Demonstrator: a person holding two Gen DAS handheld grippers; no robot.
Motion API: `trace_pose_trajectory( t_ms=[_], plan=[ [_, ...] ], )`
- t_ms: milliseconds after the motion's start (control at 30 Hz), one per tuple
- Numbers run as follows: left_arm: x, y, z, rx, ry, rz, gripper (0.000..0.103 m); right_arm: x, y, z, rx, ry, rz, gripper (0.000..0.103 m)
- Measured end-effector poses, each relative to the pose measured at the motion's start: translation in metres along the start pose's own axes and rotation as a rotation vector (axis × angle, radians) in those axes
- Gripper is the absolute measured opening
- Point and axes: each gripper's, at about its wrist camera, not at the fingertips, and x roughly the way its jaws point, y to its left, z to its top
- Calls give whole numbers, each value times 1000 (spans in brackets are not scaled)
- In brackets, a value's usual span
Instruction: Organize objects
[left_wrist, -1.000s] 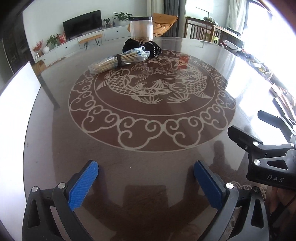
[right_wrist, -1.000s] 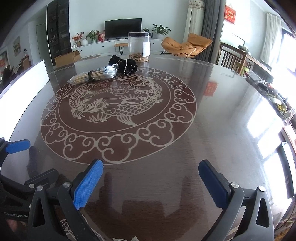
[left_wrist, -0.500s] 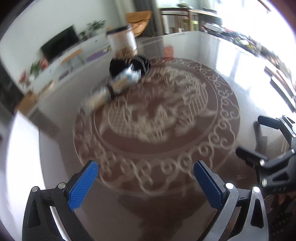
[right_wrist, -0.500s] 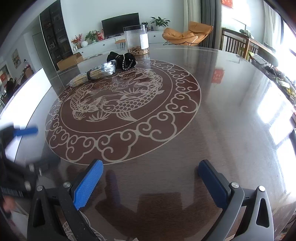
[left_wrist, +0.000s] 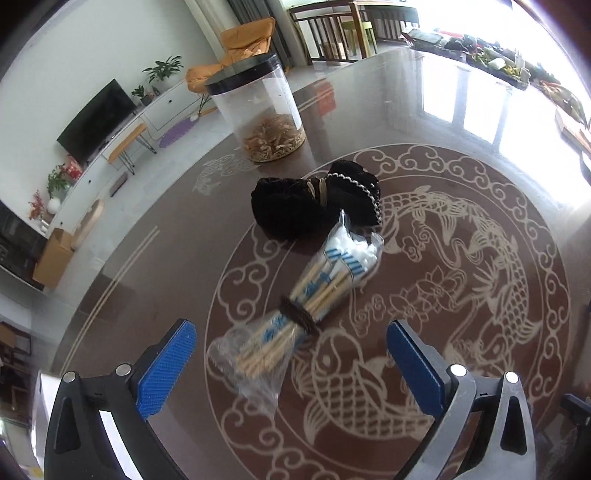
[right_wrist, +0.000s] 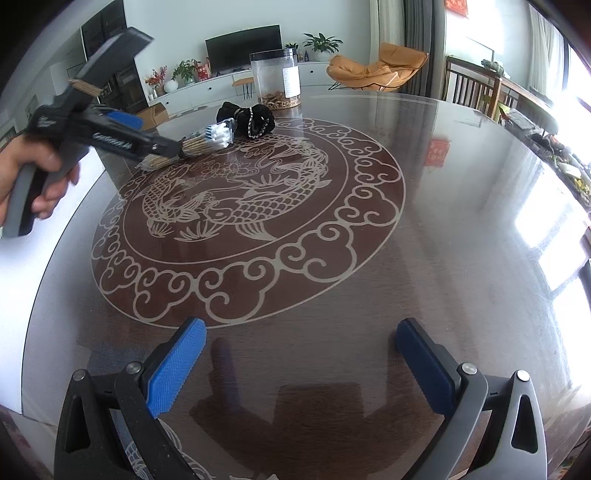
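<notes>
Round glossy tabletop, brown with a pale carp-and-cloud medallion, filling most of both views. Far rim arcing across the upper right of the right wrist view, near a wooden chair and orange lounge seat beyond; left rim running down the left side beside a white panel. Wide bare stretch over the lower centre and whole right half of that view, nothing standing there.

Clear cylindrical jar with a black lid, upright in the upper centre of the left wrist view, outside the medallion ring toward the far rim, a shallow layer of tan bits at its bottom. Same jar at top centre of the right wrist view.

Black fabric bundle with a beaded chain, just below the jar, apart from it, lying on the medallion's border.

Plastic bag of cotton swabs, banded dark at the middle, lying slantwise at frame centre, its white-tipped upper end touching the black bundle, its lower end between the blue pads.

Left hand-held gripper, jaws spread wide, low over the near end of the bag, nothing clamped; seen from the side at upper left of the right wrist view, gripped by a hand.

Right hand-held gripper, jaws spread wide, empty, above bare tabletop at bottom centre, well apart from all three things.
</notes>
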Motion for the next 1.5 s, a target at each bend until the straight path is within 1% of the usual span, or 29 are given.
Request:
trace_pose_trajectory(
  t_ms=[100,200,233,267,300,333,367,400,433,467,500,533,600,667,733,800,867,900,967,1000,1033,1067,1100,1167,1367,1500],
  plan=[
    [12,-4,11,25,-13,6,103,0,0,0,0,0,0,103],
    [26,-4,22,-3,-18,0,103,0,0,0,1,0,1,103],
    [34,-2,26,-15,-8,6,103,0,0,0,1,0,1,103],
    [43,0,27,-32,18,19,103,0,0,0,1,0,1,103],
    [46,4,25,-74,8,7,103,0,0,0,1,0,1,103],
    [46,10,23,-118,2,-10,103,0,0,0,1,0,2,103],
    [49,15,20,-151,20,-32,103,0,0,1,2,-1,4,103],
    [49,21,15,-195,21,-66,103,0,0,1,4,-2,6,103],
    [48,25,9,-222,18,-98,90,0,0,1,5,-3,8,103],
    [44,28,4,-247,-1,-129,76,0,0,2,5,-2,9,103],
    [37,31,-3,-278,-23,-147,48,1,0,2,5,-2,9,103],
    [33,32,-7,-296,-23,-132,39,1,1,2,4,-2,8,103],
    [24,29,-23,-343,-35,-107,31,2,2,3,1,0,5,103],
    [13,23,-42,-418,-35,-67,31,3,2,4,0,1,4,103],
    [-3,13,-68,-544,-24,-27,31,3,2,4,0,2,5,103],
    [-20,-3,-92,-616,-23,-1,31,3,2,5,0,2,5,103],
    [-40,-29,-119,-632,-31,23,32,3,2,4,-1,1,5,103],
    [-45,-38,-128,-628,-34,33,34,3,2,4,-2,1,6,103],
    [-56,-52,-141,-618,-36,41,54,3,3,4,-2,1,6,103],
    [-58,-58,-147,-621,-24,43,79,3,3,4,-2,1,5,103],
    [-57,-59,-150,-630,-7,47,99,4,3,4,-3,2,4,103],
    [-54,-56,-154,-646,-4,48,103,4,4,4,-4,2,3,103],
    [-51,-52,-152,-658,-16,49,103,4,4,4,-6,3,2,103],
    [-48,-50,-151,-656,-9,51,103,4,4,4,-9,4,0,103],
    [-40,-43,-141,-591,-33,15,103,5,5,3,-17,8,-6,103],
    [-42,-46,-142,-586,-39,7,103,5,5,3,-26,12,-14,103]
  ],
)
